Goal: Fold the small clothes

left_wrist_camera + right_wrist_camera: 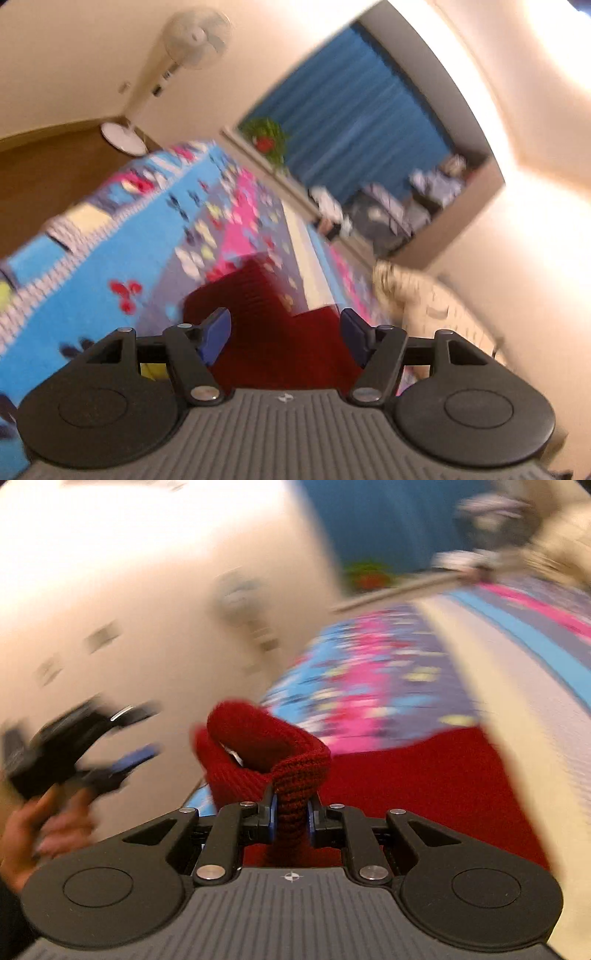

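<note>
Right claw: right gripper (291, 818) is pinched tight on a raised fold of the red knit garment (266, 760) — pads squeezing the ribbed edge, the rest trailing down onto the bed.
Left claw: left gripper (284, 338) has jaws spread with nothing between them, hovering above the red knit; from the right wrist view it's off to the left, held in a hand (48, 827), well clear of the cloth.
Where the garment is: lying on the patterned bedspread (122, 251), near the edge closest to the cameras, one part lifted.
Doing the step well: my guess is a fold-over is underway — carry the pinched edge straight across and lay it flat, and let the free claw pin or catch the opposite edge so the knit doesn't bunch.
Around: standing fan (192, 40) in the room corner, blue curtain (354, 110), a green-and-red toy-ish thing (267, 138) by the far edge, a beige item (406, 291) just beside the knit.
In the way: nothing much, but that beige thing is close. Everything's blurry though.
</note>
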